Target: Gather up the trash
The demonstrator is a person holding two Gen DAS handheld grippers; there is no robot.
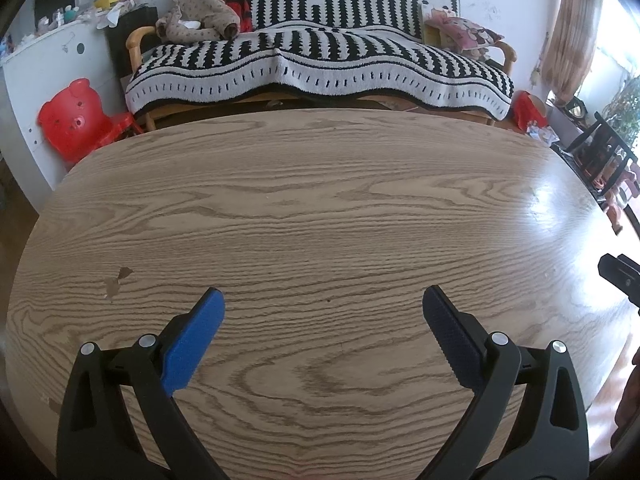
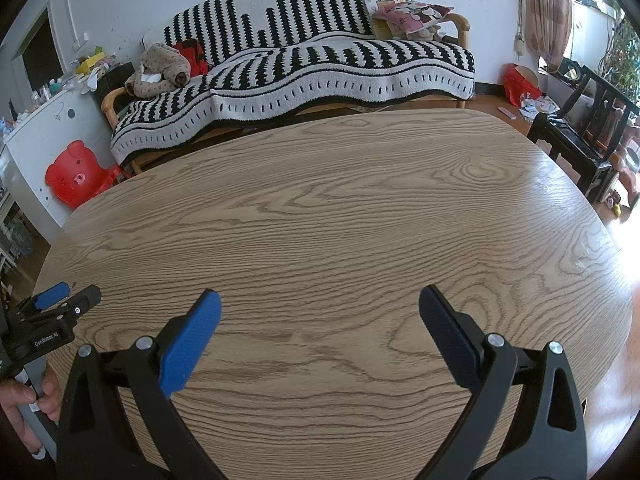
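Note:
My left gripper (image 1: 323, 300) is open and empty, held low over the bare wooden table (image 1: 320, 208). My right gripper (image 2: 319, 300) is also open and empty over the same table (image 2: 340, 216). No trash shows on the tabletop in either view. The tip of the right gripper shows at the right edge of the left wrist view (image 1: 620, 276). The left gripper shows at the left edge of the right wrist view (image 2: 52, 308), held in a hand.
A sofa with a black-and-white striped blanket (image 1: 320, 60) stands behind the table. A red bear-shaped stool (image 1: 76, 120) and a white cabinet (image 1: 44, 76) are at the left. Dark chairs (image 2: 576, 136) and a red bag with scattered papers (image 2: 520, 84) are at the right.

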